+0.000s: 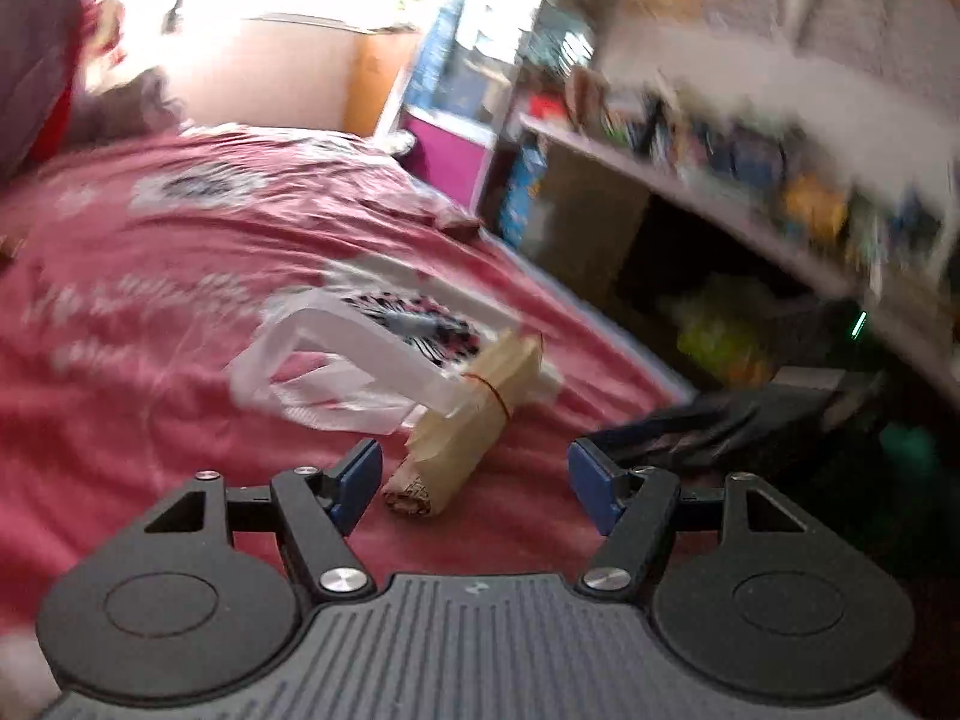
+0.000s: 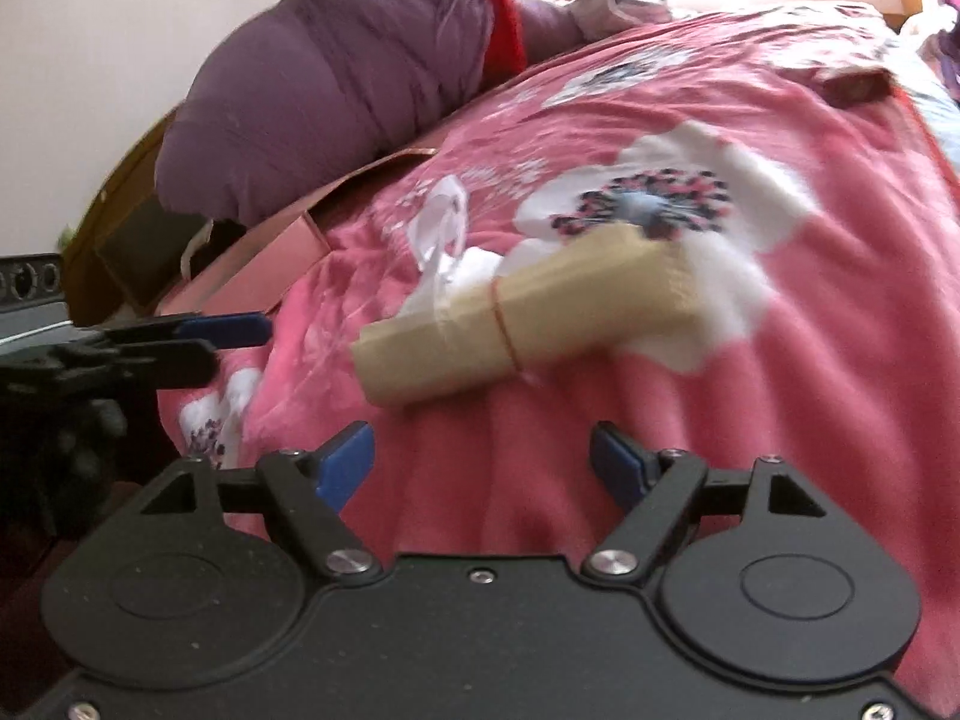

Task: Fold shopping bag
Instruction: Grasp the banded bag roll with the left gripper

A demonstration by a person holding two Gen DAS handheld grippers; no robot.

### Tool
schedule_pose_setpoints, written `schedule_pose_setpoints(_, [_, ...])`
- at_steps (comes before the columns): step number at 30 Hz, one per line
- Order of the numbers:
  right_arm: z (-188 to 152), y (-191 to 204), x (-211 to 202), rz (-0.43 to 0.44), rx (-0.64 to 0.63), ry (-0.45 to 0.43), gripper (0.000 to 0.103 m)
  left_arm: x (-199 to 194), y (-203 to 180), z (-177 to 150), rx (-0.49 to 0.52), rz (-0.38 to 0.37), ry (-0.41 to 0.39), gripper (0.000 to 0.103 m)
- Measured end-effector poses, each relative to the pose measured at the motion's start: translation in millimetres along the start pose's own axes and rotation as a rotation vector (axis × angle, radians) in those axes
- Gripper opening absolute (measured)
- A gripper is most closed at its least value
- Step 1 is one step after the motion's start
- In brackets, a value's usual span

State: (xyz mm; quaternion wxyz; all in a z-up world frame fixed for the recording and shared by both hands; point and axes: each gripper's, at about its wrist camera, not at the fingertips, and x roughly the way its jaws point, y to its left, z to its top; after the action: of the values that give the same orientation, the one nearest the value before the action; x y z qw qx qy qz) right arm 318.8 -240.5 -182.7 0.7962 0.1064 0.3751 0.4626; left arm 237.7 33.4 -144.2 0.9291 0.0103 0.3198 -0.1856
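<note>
A tan paper shopping bag point(image 1: 468, 420) lies rolled into a bundle on the pink flowered bedspread point(image 1: 150, 312), held by a thin red rubber band point(image 1: 495, 393). White handles point(image 1: 336, 360) stick out of it. My left gripper point(image 1: 474, 480) is open and empty just short of the bundle's near end. In the right wrist view the bundle point(image 2: 516, 324) lies ahead, with the white handles point(image 2: 444, 234) behind it. My right gripper point(image 2: 480, 468) is open and empty, apart from the bundle. The left gripper's fingers point(image 2: 222, 327) show at the left edge.
Shelves point(image 1: 750, 180) crowded with items stand right of the bed, with dark space below. A purple duvet point(image 2: 336, 78) is piled at the head of the bed. A pink flat box point(image 2: 258, 258) lies at the bed's left side. A small brown object point(image 2: 852, 87) sits far off.
</note>
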Motion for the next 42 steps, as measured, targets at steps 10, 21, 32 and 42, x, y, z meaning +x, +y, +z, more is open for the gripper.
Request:
schedule_pose_setpoints(10, [-22.4, -4.1, -29.0, -0.016, 0.136, -0.142, 0.08, 66.4, -1.3, 19.4, 0.179, -0.009, 0.115, 0.068])
schedule_pose_setpoints(21, [-58.5, 15.5, -53.1, -0.119, 0.295, -0.282, 0.081, 60.1, -29.7, 5.8, 0.213, 0.029, 0.162, 0.036])
schedule_pose_setpoints(32, [-81.6, 50.1, -49.5, -0.092, 0.458, -0.437, 0.081, -32.1, -3.2, 5.5, 0.063, 0.022, 0.033, 0.036])
schedule_pose_setpoints(42, [-82.8, 78.6, -18.8, -0.11, 0.424, -0.355, 0.083, -161.0, 84.9, 37.4, -0.067, 0.103, -0.119, 0.036])
